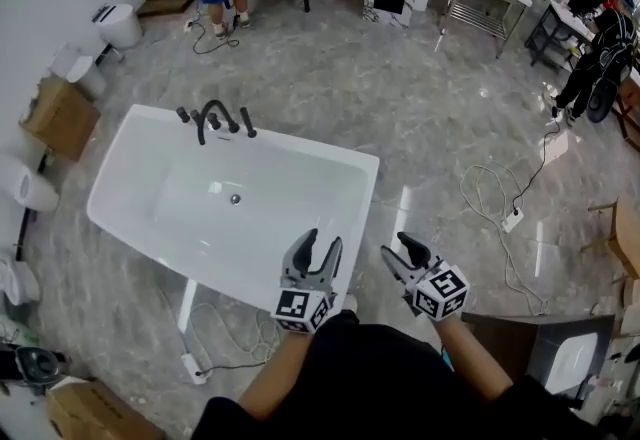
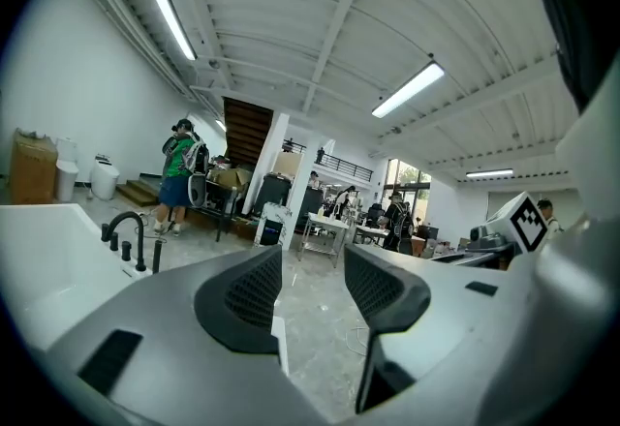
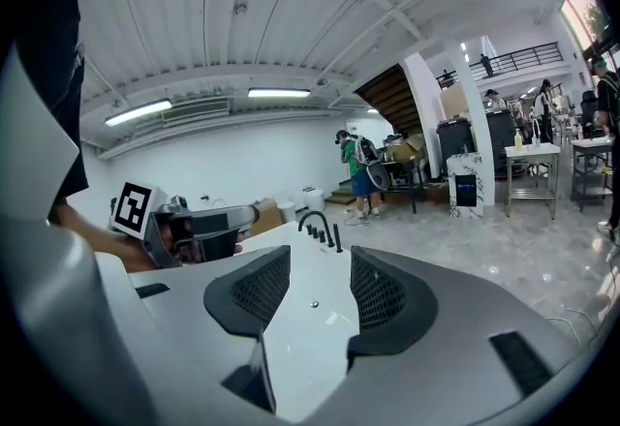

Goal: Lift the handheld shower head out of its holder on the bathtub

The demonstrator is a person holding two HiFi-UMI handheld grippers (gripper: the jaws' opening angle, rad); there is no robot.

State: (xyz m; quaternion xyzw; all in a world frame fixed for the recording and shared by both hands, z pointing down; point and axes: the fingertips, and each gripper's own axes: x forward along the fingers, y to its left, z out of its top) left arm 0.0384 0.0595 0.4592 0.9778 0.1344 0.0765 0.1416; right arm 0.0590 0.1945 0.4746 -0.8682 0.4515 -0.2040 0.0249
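The left gripper (image 1: 324, 240) and right gripper (image 1: 393, 244) hover side by side at the white bathtub's (image 1: 300, 144) near rim, each with jaws apart and empty. The black handheld shower head (image 1: 247, 122) stands upright in its holder on the far rim, beside the arched faucet (image 1: 212, 114). Cables (image 1: 490, 190) trail over the grey marbled floor (image 1: 420, 98).

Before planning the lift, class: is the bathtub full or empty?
Empty: in the head view the bathtub shows a bare white floor and an uncovered drain, with no water line.
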